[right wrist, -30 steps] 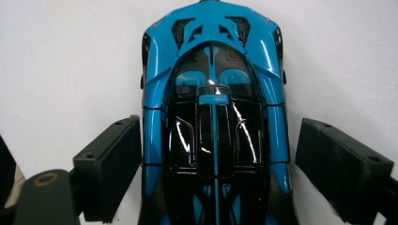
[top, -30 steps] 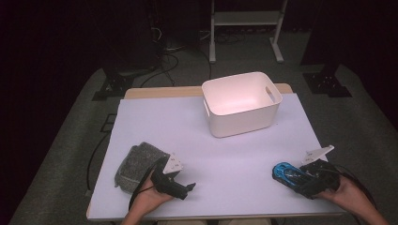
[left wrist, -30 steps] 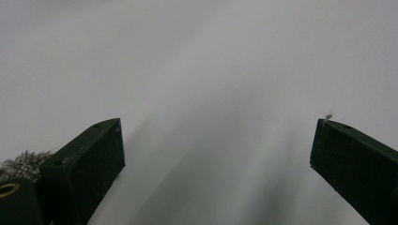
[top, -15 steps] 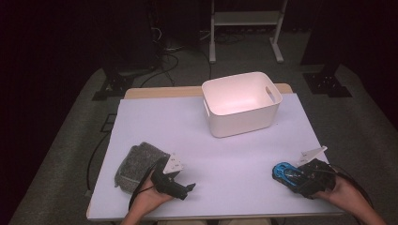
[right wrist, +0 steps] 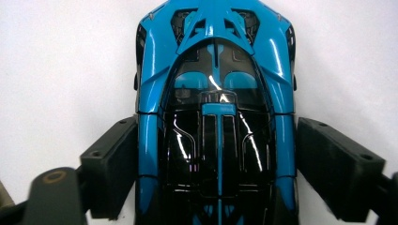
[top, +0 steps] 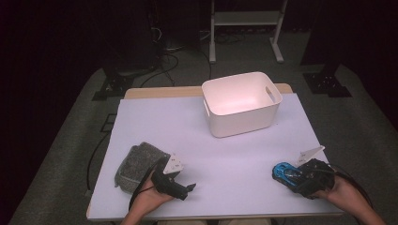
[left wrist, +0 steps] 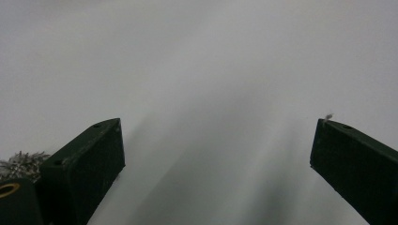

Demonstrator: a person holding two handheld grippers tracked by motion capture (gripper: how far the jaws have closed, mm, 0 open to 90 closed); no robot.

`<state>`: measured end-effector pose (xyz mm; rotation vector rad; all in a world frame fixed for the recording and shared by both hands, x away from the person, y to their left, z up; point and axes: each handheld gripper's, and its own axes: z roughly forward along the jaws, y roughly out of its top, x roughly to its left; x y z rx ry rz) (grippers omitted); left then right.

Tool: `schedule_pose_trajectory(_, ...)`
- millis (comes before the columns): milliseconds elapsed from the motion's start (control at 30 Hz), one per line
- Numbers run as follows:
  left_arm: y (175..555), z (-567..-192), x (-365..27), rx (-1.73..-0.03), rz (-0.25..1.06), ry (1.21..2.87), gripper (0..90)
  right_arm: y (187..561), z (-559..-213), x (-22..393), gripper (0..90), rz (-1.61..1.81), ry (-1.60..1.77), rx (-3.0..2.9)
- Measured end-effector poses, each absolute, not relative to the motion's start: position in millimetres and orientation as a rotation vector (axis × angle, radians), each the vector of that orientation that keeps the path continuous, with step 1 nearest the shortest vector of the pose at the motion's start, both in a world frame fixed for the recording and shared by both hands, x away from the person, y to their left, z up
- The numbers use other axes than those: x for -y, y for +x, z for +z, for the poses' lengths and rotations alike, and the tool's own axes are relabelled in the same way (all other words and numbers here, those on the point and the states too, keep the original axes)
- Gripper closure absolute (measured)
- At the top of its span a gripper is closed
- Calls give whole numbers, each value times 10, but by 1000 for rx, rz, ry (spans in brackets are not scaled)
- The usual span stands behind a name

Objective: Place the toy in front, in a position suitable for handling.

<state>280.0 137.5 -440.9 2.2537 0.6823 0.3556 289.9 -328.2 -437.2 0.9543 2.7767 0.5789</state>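
Observation:
A blue and black toy car [top: 281, 170] lies near the table's front right corner. My right gripper [top: 289, 176] straddles it. In the right gripper view the car [right wrist: 216, 70] sits lengthwise between the jaws, which have just been closing, and both pads [right wrist: 112, 159] rest against its sides. My left gripper [top: 188, 188] lies low at the front left with its jaws wide open over bare white table [left wrist: 216, 140]. A grey fuzzy pad [top: 136, 165] lies just behind and left of it, and its edge [left wrist: 21, 161] shows in the left gripper view.
A white plastic bin [top: 241, 119] with handle slots stands empty at the back centre-right of the white table [top: 225, 154]. Beyond the table are dark floor, cables and stand legs [top: 244, 28].
The grey plate on my right gripper has dipped and shifted slightly left over the car. The left hand and the grey pad have stayed where they were.

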Motion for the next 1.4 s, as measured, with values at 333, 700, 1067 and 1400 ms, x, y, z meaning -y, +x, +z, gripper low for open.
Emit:
schedule_pose_trajectory(333,2801,-4410,-1377,-683,356,2256,28,2873,-4350,3272,248,586,932,-2780)
schedule_pose_trajectory(700,2803,-4407,-1386,-683,358,2254,28,2876,-4328,3293,251,587,944,-2790)
schedule_pose_trajectory(1067,2800,-4404,-1384,-684,361,2250,28,2860,-4317,3315,251,582,940,-2794)
schedule_pose_trajectory(1400,2799,-4399,-1388,-684,362,2246,28,2847,-4239,3344,251,608,941,-2787)
